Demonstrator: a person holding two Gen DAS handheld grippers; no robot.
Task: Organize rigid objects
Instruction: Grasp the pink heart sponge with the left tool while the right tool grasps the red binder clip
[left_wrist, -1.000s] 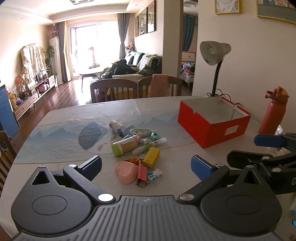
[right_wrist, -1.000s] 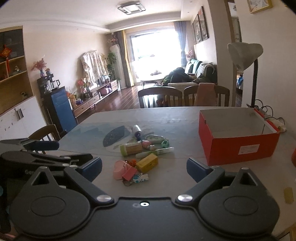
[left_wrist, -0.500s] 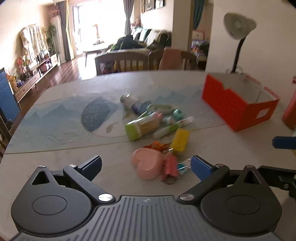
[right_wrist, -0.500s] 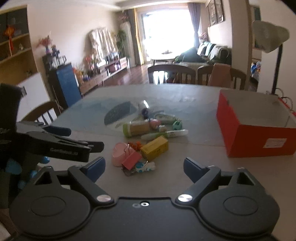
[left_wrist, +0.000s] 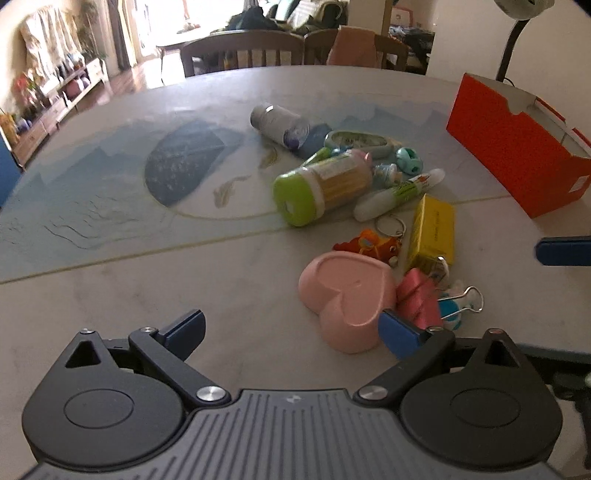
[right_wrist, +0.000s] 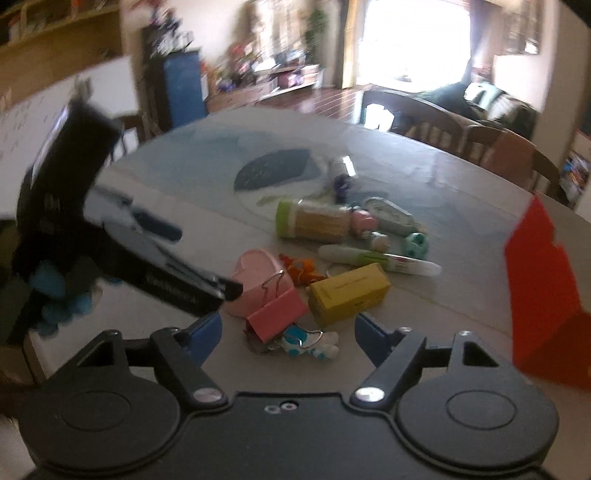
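A pile of small objects lies on the table: a pink heart-shaped box, a pink binder clip, a yellow box, a green-capped toothpick jar, a white tube, a small bottle and a blue-white keychain. My left gripper is open, its right finger at the heart box. My right gripper is open, just before the binder clip and keychain. The open red box stands to the right.
The left gripper's body reaches in from the left in the right wrist view. Chairs stand at the table's far edge. A lamp stem rises behind the red box.
Both grippers have moved forward and down toward the pile. The pile now looks much larger in both views. Both stay open.
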